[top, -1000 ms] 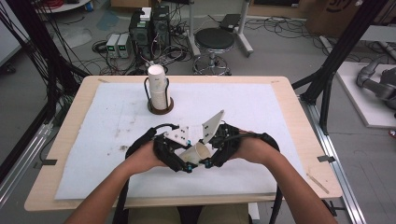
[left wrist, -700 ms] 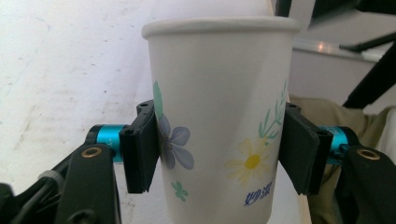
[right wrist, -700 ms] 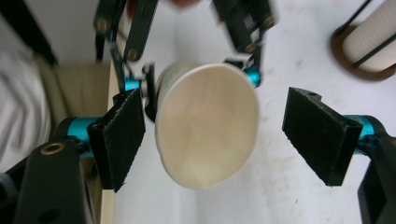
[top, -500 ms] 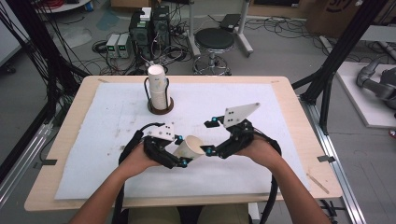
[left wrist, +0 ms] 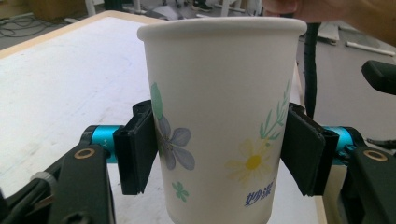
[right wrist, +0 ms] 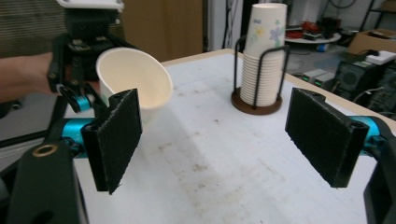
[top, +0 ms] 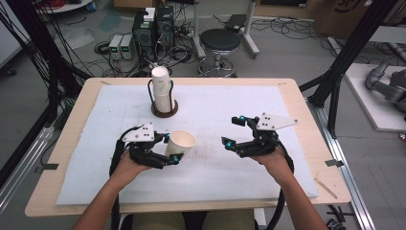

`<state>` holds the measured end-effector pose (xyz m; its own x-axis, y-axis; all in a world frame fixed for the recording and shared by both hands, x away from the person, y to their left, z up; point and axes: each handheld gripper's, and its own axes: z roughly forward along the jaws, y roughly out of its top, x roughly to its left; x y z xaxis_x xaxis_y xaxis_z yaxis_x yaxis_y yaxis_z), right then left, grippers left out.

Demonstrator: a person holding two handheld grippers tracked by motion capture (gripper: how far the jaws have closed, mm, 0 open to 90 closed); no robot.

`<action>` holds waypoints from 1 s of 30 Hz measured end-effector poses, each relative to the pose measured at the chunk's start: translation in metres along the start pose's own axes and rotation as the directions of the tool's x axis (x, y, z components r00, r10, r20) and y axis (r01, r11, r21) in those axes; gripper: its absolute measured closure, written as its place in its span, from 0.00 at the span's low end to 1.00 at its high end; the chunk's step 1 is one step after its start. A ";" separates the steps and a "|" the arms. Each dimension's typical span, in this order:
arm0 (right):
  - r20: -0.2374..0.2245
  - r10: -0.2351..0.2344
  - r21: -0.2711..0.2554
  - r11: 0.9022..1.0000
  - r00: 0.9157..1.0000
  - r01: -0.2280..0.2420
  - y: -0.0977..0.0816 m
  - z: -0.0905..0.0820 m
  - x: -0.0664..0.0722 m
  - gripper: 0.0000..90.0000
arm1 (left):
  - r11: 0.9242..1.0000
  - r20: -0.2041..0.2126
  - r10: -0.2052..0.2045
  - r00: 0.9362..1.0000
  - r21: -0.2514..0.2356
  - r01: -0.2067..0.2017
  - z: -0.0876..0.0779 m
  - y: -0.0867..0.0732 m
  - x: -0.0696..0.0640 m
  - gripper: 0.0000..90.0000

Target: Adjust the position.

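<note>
One paper cup (top: 180, 143) is clamped between the pads of the left gripper (top: 171, 148), over the white mat (top: 215, 177) toward its left front part. In the high view the cup is tilted, its mouth turned up and to the right, and its inside is seen to be bare; in the left gripper view (left wrist: 219, 154) its flower-printed wall is pressed on both sides by the black pads, just below the middle. The jaws of this gripper have just been opening slightly, yet the cup is gripped between them. The right gripper (top: 235, 131) is held well apart from the cup, over the right half of the mat, with its jaws spread wide; they have just been opening, and nothing is between them, as is confirmed in the right gripper view (right wrist: 219, 135), where bare mat is seen between the two pads. A stack (top: 162, 90) of nested cups is kept upright in a wire holder (top: 164, 108) on a round brown base, near the far edge of the mat, well behind the left gripper. The mat is laid on a wooden table (top: 306, 120).
</note>
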<state>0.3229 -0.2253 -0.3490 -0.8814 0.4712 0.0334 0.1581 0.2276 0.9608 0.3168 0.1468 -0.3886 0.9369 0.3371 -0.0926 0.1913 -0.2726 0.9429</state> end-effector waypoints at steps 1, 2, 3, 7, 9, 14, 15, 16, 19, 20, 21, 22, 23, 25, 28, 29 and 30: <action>0.010 0.004 -0.001 1.000 1.000 -0.004 -0.002 -0.001 0.000 0.21 | 1.000 -0.007 -0.006 1.000 -0.011 0.006 -0.002 -0.001 0.000 0.37; 0.023 0.001 -0.004 1.000 1.000 -0.001 -0.005 -0.002 -0.001 0.21 | 1.000 -0.019 -0.008 1.000 -0.022 0.008 -0.004 -0.003 0.001 0.37; 0.040 0.004 -0.006 1.000 0.999 -0.003 -0.007 -0.003 0.000 0.21 | 0.999 -0.030 -0.009 1.000 -0.033 0.008 -0.006 -0.004 0.002 0.37; 0.100 -0.002 -0.029 1.000 0.995 0.005 -0.014 -0.007 -0.001 0.21 | 0.998 -0.064 -0.017 0.998 -0.068 0.013 -0.013 -0.009 0.004 0.37; 0.129 -0.001 -0.033 0.999 0.992 0.006 -0.017 -0.009 -0.002 0.21 | 0.997 -0.081 -0.016 0.997 -0.080 0.009 -0.016 -0.010 0.005 0.37; 0.165 -0.003 -0.029 1.000 0.986 0.007 -0.022 -0.012 -0.004 0.21 | 0.991 -0.134 -0.024 0.991 -0.135 0.006 -0.024 -0.015 0.006 0.37; 0.172 -0.002 -0.027 1.000 0.985 0.007 -0.023 -0.013 -0.004 0.21 | 0.989 -0.143 -0.027 0.989 -0.147 0.006 -0.026 -0.016 0.007 0.37; 0.180 -0.002 -0.026 1.000 0.984 0.007 -0.024 -0.014 -0.004 0.21 | 0.987 -0.157 -0.028 0.987 -0.158 0.003 -0.028 -0.017 0.007 0.37; 0.198 -0.002 -0.028 1.000 0.980 0.008 -0.027 -0.018 -0.006 0.21 | 0.980 -0.185 -0.046 0.982 -0.201 0.008 -0.036 -0.021 0.008 0.36; 0.207 -0.001 -0.028 1.000 0.978 0.007 -0.029 -0.019 -0.006 0.21 | 0.978 -0.198 -0.051 0.979 -0.208 0.009 -0.039 -0.022 0.008 0.36; 0.212 0.001 -0.029 1.000 0.977 0.005 -0.030 -0.021 -0.007 0.21 | 0.976 -0.209 -0.057 0.976 -0.216 0.010 -0.041 -0.024 0.008 0.36; 0.219 0.003 -0.031 1.000 0.976 0.004 -0.031 -0.022 -0.007 0.21 | 0.975 -0.220 -0.058 0.974 -0.220 0.008 -0.043 -0.025 0.008 0.36; 0.223 0.012 -0.025 1.000 0.975 -0.007 -0.032 -0.023 -0.007 0.21 | 0.974 -0.238 -0.058 0.970 -0.226 0.003 -0.045 -0.026 0.008 0.35; 0.234 0.006 -0.022 1.000 0.972 -0.001 -0.034 -0.025 -0.009 0.21 | 0.970 -0.259 -0.070 0.963 -0.243 0.005 -0.050 -0.028 0.009 0.36; 0.249 0.010 -0.017 1.000 0.968 -0.006 -0.038 -0.027 -0.010 0.21 | 0.962 -0.293 -0.083 0.952 -0.273 -0.001 -0.058 -0.029 0.011 0.36; 0.252 0.010 -0.015 1.000 0.968 -0.006 -0.039 -0.028 -0.011 0.21 | 0.960 -0.308 -0.085 0.948 -0.281 -0.005 -0.060 -0.030 0.011 0.36; 0.255 0.012 -0.014 1.000 0.967 -0.008 -0.040 -0.029 -0.012 0.21 | 0.958 -0.321 -0.088 0.943 -0.288 -0.009 -0.063 -0.030 0.011 0.36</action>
<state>0.3142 -0.2645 -0.3801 -0.7367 0.6757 -0.0266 0.1591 0.2115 0.9643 0.3034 0.2152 -0.3979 0.7729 0.6310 -0.0672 0.0906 -0.0049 0.9959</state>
